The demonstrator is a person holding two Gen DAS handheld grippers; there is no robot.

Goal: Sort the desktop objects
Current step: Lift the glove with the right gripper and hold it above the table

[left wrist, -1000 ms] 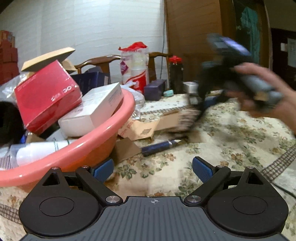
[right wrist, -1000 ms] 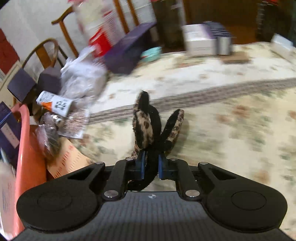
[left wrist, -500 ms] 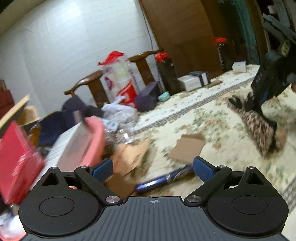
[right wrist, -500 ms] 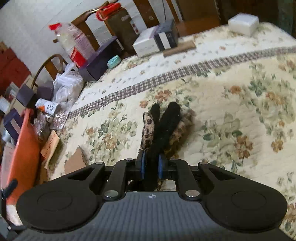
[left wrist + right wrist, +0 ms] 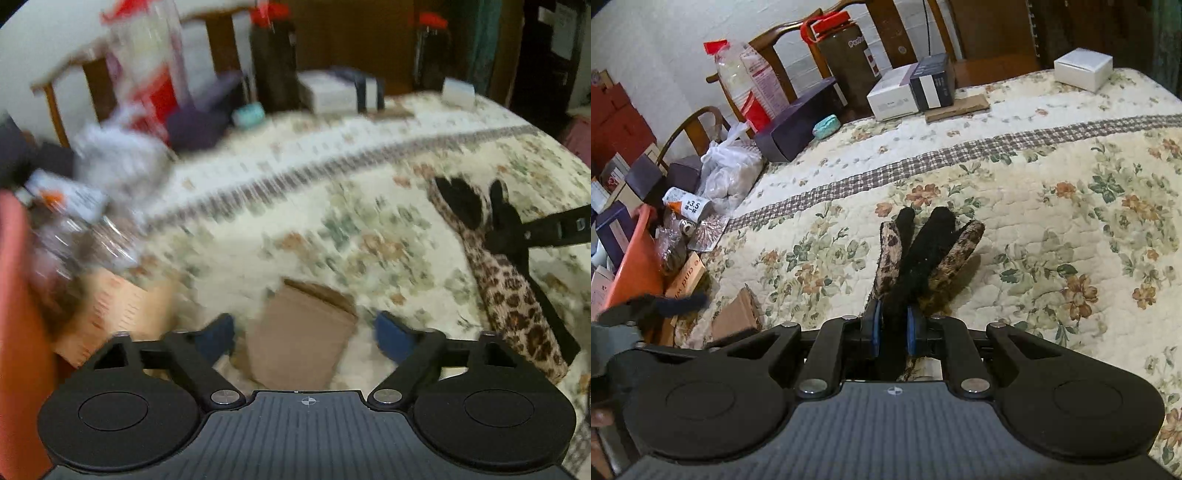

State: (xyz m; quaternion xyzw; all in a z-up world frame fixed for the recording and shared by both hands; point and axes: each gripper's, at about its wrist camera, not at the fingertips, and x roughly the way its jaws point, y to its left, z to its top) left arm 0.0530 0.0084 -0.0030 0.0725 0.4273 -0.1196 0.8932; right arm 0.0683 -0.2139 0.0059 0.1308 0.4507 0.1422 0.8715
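The left tongs hang over the quilted tabletop with their blue pads wide apart and closing; a flat piece of brown cardboard lies on the cloth in the gap between them, and the pads do not press on it; the whole left wrist view is smeared with blur. At the far left of the right wrist view stands the orange basin, its rim just beside a heap of crinkled foil packets, a printed cardboard slip and a white tube with an orange band; behind these a white plastic bag lies bunched near a dark purple box and a small teal object. Further along the back edge stand a dark bottle with a red cap, a white box touching a black-and-white box, a thin brown slab, and, well apart at the right, a small white box. The right tongs are nearly closed, clamped on the black band of a leopard-print glove; the glove's fingers spread forward and rest on the floral cloth near the middle of the tabletop; in the left wrist view the same glove lies at the right side.
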